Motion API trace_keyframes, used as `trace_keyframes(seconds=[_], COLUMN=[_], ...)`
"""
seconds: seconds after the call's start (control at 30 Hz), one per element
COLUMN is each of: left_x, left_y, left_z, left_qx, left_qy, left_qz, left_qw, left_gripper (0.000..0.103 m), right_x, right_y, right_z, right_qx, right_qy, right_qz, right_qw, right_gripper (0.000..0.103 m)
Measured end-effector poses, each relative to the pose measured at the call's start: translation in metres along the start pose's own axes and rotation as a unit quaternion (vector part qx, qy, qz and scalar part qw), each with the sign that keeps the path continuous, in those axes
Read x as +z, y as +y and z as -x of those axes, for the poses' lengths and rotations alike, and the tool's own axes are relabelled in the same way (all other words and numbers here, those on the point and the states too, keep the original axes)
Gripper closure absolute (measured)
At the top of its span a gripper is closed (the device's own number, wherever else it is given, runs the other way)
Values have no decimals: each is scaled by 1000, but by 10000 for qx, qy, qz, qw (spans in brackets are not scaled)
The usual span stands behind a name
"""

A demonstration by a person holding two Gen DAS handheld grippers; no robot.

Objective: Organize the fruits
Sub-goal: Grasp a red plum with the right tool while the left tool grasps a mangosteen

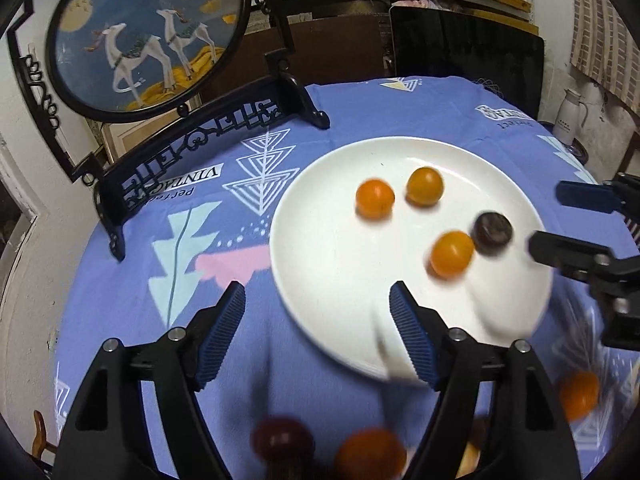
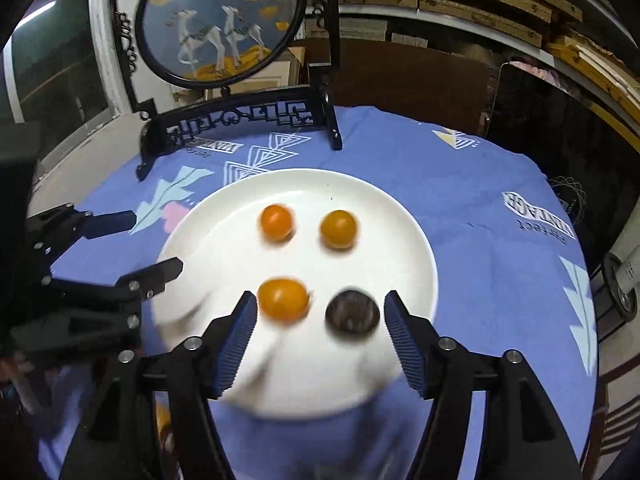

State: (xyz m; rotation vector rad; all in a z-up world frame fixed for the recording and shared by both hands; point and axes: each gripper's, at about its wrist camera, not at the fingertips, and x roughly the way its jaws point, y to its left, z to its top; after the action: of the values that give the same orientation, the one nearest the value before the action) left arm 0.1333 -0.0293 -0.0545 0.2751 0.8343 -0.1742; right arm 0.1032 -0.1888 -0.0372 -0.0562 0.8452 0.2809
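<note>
A white plate lies on the blue cloth and holds three orange fruits and one dark fruit. My left gripper is open and empty over the plate's near left rim. Below it on the cloth lie a dark red fruit and an orange fruit; another orange fruit lies to the right. In the right wrist view my right gripper is open over the plate, with an orange fruit and the dark fruit between its fingers, untouched.
A black framed round screen with deer stands at the table's far left. A white jug stands off the table at the right. The right gripper shows at the right edge of the left view.
</note>
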Motion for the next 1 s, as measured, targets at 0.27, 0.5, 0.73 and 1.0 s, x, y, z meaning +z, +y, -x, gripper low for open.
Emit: trace_keyframes(seconds=[0.27,0.5,0.73,1.0], left_x=[-72,-130,-158,-163], left_y=[3,-8,-26,-65], left_z=[76,103,106,98], left_qx=[-267,-717,-923,-1290], left_qy=[-432,-299,-153,-66], left_qz=[-341,-691,-1041,-1376], left_qw=[9981,9946,9902,9820], left_gripper=[16,15,14,14], right_x=[-105,-162,-170,-179], right_y=[29,58,83,68], right_z=[80,82,59,68], right_qx=[670,1173,1301,1180], right_qy=[-36,359,606,614], right_qz=[291,389,541,453], right_qw=[9973,9917,9882,9901], right_gripper=[21,20,35,66])
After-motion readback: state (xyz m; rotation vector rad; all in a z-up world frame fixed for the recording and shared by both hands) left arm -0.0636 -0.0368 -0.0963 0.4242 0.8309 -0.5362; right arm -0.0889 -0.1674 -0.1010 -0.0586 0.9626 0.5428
